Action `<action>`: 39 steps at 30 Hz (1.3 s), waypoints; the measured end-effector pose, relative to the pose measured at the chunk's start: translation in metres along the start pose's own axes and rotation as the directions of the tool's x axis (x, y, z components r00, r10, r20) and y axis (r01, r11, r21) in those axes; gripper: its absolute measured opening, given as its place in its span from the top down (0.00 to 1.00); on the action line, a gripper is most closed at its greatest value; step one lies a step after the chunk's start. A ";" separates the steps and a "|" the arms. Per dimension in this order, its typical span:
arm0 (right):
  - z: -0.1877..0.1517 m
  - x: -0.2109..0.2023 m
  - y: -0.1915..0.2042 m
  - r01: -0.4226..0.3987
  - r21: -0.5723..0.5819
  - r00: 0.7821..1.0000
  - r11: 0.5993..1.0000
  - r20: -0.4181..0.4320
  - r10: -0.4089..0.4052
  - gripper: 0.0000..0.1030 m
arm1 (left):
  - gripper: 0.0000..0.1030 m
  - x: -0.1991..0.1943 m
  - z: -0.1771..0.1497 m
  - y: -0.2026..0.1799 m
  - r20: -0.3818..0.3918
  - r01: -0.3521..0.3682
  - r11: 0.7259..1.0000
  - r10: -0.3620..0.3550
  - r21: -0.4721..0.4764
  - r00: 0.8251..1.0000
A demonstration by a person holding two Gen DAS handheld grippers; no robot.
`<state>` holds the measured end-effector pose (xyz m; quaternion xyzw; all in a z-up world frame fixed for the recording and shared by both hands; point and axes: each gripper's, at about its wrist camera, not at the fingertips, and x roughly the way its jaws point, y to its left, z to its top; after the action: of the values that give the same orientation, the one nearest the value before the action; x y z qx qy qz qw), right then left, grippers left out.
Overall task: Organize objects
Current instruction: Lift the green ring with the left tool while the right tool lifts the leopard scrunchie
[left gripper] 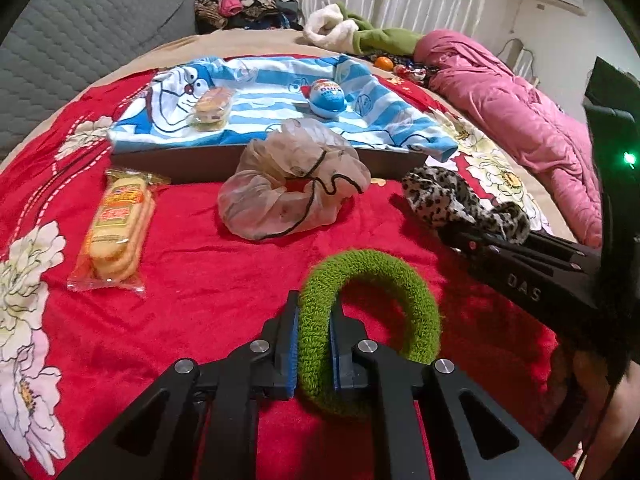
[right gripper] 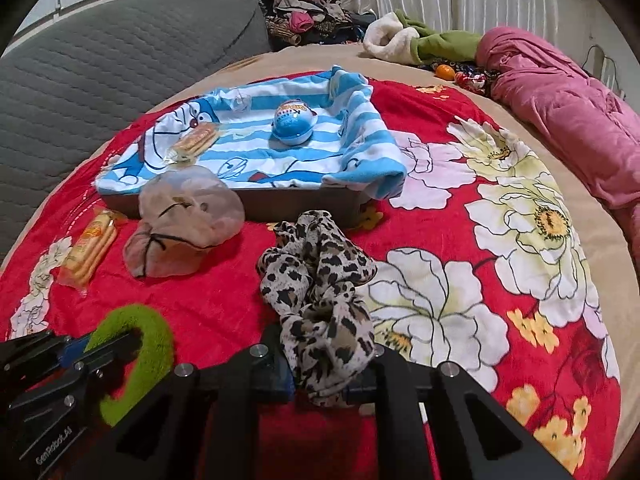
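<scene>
Two scrunchies, fuzzy green scrunchie (left gripper: 372, 320), leopard scrunchie (right gripper: 320, 300) (both gripped)

Three hair scrunchies are in sight: one green (left gripper: 370, 320), one leopard-print (right gripper: 320, 300) and one sheer beige (left gripper: 292, 184). There are two packs of biscuits, one (left gripper: 116, 232) on the red blanket (left gripper: 208, 280) and one (left gripper: 212, 108) inside the tray (left gripper: 180, 166). One blue egg-shaped toy (left gripper: 327, 96) sits in that single tray, which is lined with one striped cartoon towel (left gripper: 260, 96). Two sets of tongs show, the left (left gripper: 314, 344) and the right (right gripper: 320, 368). One pink quilt (left gripper: 516, 112) lies on the bed.
</scene>
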<state>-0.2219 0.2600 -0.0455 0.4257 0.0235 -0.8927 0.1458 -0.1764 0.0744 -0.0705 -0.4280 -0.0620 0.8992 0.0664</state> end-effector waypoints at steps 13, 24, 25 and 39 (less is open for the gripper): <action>-0.022 -0.038 0.038 -0.023 -0.004 1.000 1.000 0.017 0.023 0.85 | 0.89 -0.046 -0.008 0.032 0.048 -0.050 0.998 0.052 -0.048 0.998; -0.034 -0.087 0.077 -0.009 -0.031 0.997 0.999 0.077 0.011 0.85 | 0.89 -0.084 -0.023 0.048 0.087 -0.062 0.996 0.068 -0.068 0.994; -0.035 -0.091 0.079 -0.009 -0.029 0.996 1.000 0.084 0.012 0.85 | 0.89 -0.088 -0.024 0.049 0.091 -0.063 0.996 0.069 -0.066 0.993; -0.042 -0.150 0.110 0.023 -0.057 0.985 0.998 0.171 -0.013 0.85 | 0.89 -0.142 -0.025 0.056 0.176 -0.089 0.994 0.099 -0.062 0.979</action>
<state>-0.0700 0.1981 0.0523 0.3430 0.0413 -0.9261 0.1516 -0.0719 -0.0043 0.0126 -0.3498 -0.0715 0.9341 0.0064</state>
